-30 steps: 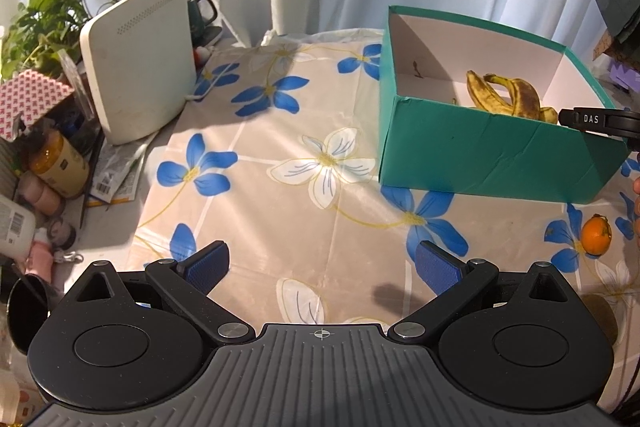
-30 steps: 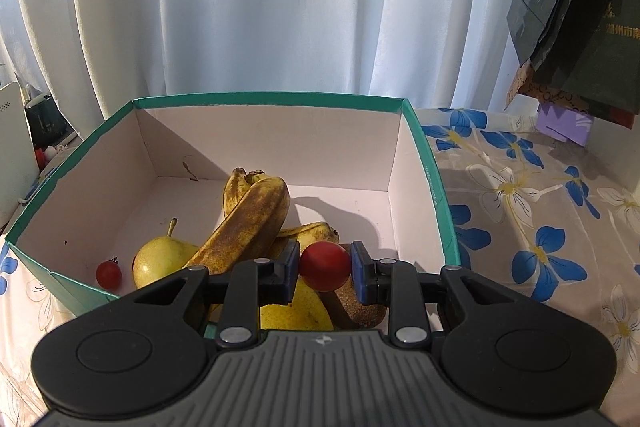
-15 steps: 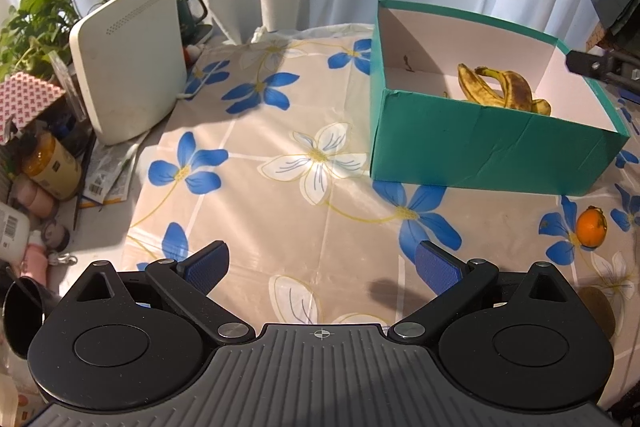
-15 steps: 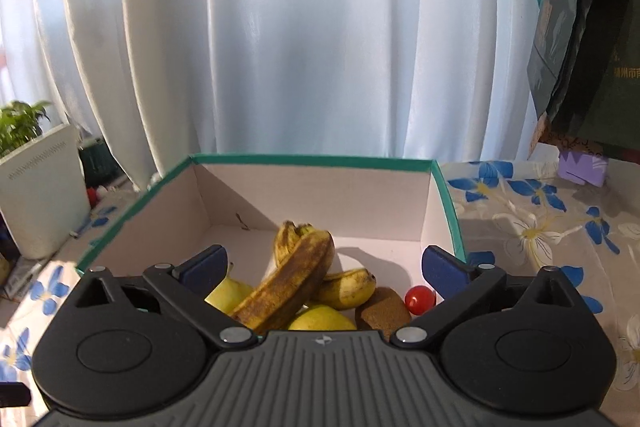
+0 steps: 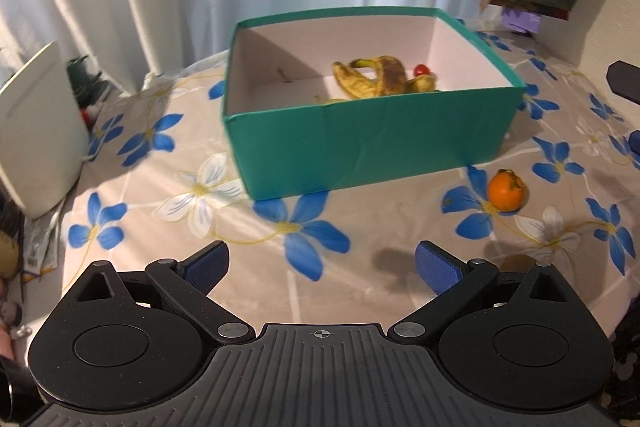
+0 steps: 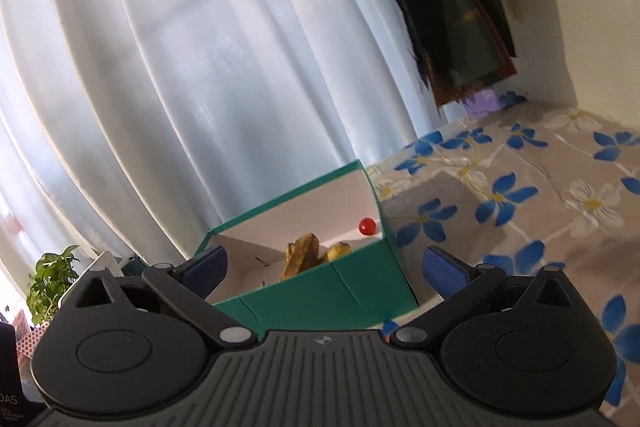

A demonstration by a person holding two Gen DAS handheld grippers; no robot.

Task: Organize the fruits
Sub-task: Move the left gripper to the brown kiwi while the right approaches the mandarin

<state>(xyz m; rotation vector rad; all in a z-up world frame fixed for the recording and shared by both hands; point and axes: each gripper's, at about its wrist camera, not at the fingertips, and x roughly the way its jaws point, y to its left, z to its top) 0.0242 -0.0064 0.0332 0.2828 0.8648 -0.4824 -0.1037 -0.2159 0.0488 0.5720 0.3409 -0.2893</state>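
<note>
1. Gripper state: the left gripper is spread wide with nothing between its blue pads; the right gripper is likewise fully released and empty.
2. Contents already stowed: a bunch of brown-spotted yellow bananas and a small red cherry tomato are seen inside the open teal cardboard box.
3. Remaining item: one small round orange citrus fruit is left on the blue-flowered plastic tablecloth — just outside the box's near right corner.
4. Position relative to the grippers: the fruit lies ahead of the left gripper and off to its right, well apart from the pads. It is not seen in the right wrist view.
5. Risk — rolling: a round fruit on a smooth cloth is likely to be nudged away if one pad arrives first.
6. Risk — collision: the box wall is close to the fruit; it could be struck and the box shifted during a wide approach.
7. Risk — crushing: soft peel may be bruised by excessive closure.
</note>
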